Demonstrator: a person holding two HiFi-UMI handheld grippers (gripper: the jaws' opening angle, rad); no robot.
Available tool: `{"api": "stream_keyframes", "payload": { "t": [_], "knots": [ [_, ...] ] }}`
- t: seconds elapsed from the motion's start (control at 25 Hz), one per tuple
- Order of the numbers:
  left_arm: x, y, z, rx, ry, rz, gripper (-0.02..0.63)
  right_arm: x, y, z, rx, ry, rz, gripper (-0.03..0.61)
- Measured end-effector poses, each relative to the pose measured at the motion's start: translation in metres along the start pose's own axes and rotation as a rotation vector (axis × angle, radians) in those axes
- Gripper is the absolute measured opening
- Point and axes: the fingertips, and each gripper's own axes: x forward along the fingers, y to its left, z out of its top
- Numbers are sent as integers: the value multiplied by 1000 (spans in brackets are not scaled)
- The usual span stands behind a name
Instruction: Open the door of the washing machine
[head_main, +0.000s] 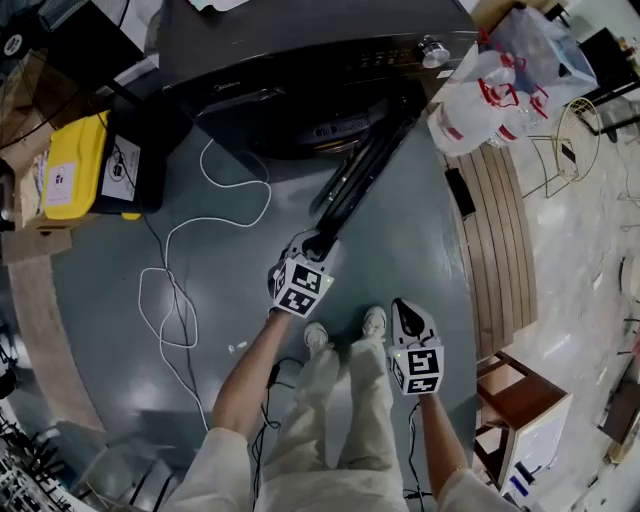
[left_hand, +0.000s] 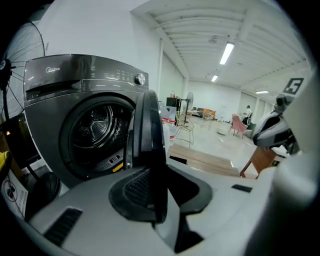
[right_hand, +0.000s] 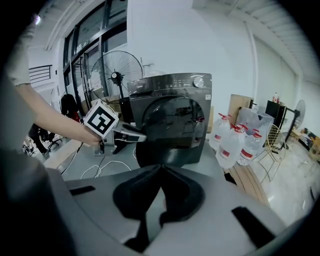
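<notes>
- Grey floor (head_main: 420, 250) fills the head view, with one washing machine (head_main: 300, 50) standing at the top of it. Its single door (head_main: 360, 170) stands swung out, seen edge-on as a dark bar running diagonally from the machine's front down towards the person. The left tongs (head_main: 318, 243) meet the door's free end. The right tongs (head_main: 410, 315) hang well apart from it, near the person's two shoes. One white cable (head_main: 190, 250) loops over the floor to the left.
- Left gripper view: the door's (left_hand: 147, 135) rim stands upright between the jaws of the left tongs (left_hand: 155, 185), which are closed down onto it. One open drum (left_hand: 97, 127) lies to the left, and the hinge end points away, towards the machine.
- Right gripper view: the right tongs (right_hand: 160, 172) have their pads together and hold nothing. One fan (right_hand: 116, 75) stands behind the machine, and at least three water bottles (right_hand: 235, 145) stand to the right.
- Judged from this, the left hand is the working one, and any further opening would mean swinging the free end sideways around the hinge.
</notes>
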Motion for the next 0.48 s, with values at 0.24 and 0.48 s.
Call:
{"api": "stream_keyframes", "payload": {
  "t": [0.24, 0.48],
  "knots": [
    [12, -46, 7, -5, 7, -20, 98, -24, -32, -27, 41, 12, -17, -2],
    [28, -98, 16, -22, 11, -42, 110, -48, -71, -45, 59, 12, -35, -2]
  ]
}}
